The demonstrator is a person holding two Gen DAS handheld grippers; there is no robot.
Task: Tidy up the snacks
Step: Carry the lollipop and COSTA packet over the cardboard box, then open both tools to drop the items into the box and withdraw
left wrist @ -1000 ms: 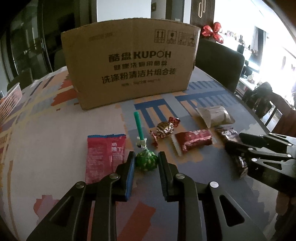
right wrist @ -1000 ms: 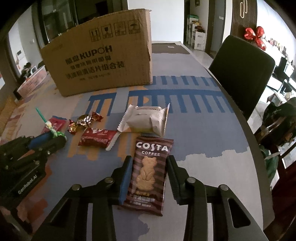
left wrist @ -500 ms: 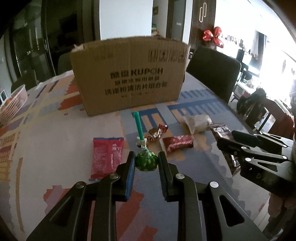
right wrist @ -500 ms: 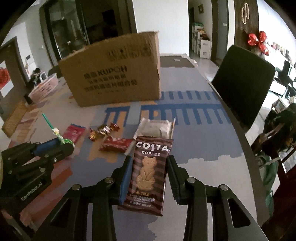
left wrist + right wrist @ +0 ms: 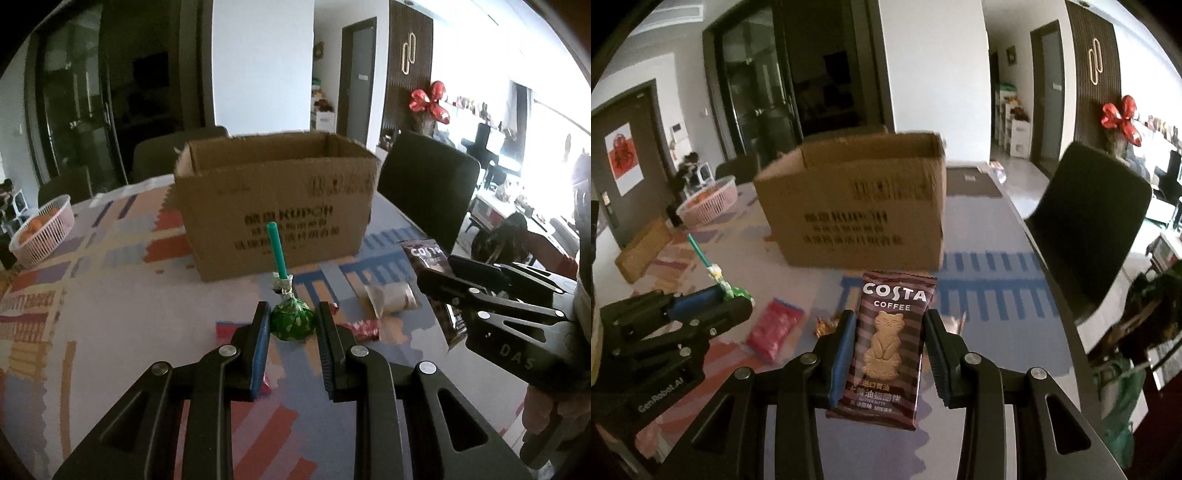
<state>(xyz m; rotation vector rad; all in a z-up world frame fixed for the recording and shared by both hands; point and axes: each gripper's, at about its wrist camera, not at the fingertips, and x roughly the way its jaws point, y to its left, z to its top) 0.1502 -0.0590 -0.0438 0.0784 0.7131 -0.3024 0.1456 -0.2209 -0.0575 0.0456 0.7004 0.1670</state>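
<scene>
Clamping each hand-held gripper: left on lollipop (stick upward), right on upright Costa packet.

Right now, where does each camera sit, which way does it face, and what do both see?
Left wrist: rides the left gripper, looking past the green lollipop it clamps toward the cardboard box; the right gripper shows at its right edge.
Right wrist: rides the right gripper, looking past the Costa cookie packet it clamps toward the same box; the left gripper shows at its left edge.
Shared: box, both held snacks, pink basket, patterned table.
</scene>
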